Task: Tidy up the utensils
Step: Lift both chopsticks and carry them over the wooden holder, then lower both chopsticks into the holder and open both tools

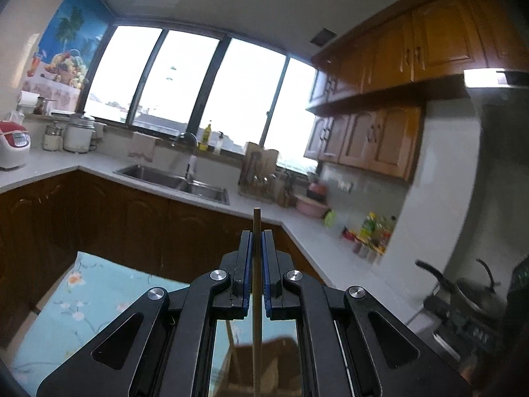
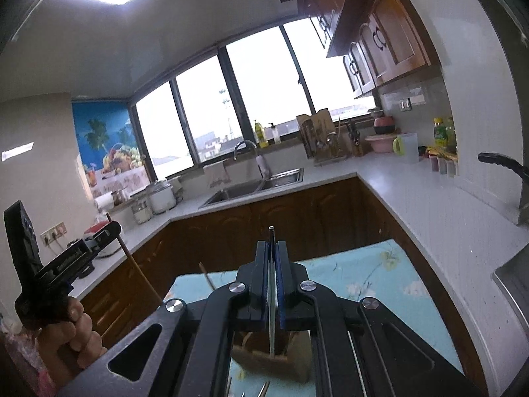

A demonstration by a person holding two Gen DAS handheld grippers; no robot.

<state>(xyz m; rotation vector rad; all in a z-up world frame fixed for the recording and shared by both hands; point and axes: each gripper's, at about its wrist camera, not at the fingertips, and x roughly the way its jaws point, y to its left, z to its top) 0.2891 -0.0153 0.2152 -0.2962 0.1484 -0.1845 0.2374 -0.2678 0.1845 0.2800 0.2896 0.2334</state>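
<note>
My left gripper [image 1: 257, 236] is shut on a thin wooden chopstick [image 1: 257, 264] that stands upright between the blue pads, its top above the fingertips. Below it a brown wooden utensil holder [image 1: 264, 360] shows through the gripper frame. My right gripper [image 2: 271, 246] is shut on a thin metal utensil [image 2: 271, 297], upright, its lower end reaching down into the brown holder [image 2: 274, 362]. The left gripper also shows in the right wrist view [image 2: 109, 228], held by a hand, with the wooden chopstick [image 2: 139, 268] hanging below it. Both are over a light-blue floral tablecloth [image 2: 363, 274].
A wooden stick [image 2: 206, 276] leans out of the holder. Metal utensils [image 2: 261, 390] lie on the cloth near the bottom edge. Around are white countertops, a sink [image 2: 254, 185], a utensil rack [image 2: 325, 142], a rice cooker [image 1: 13, 144], a pan on the stove [image 1: 463, 297].
</note>
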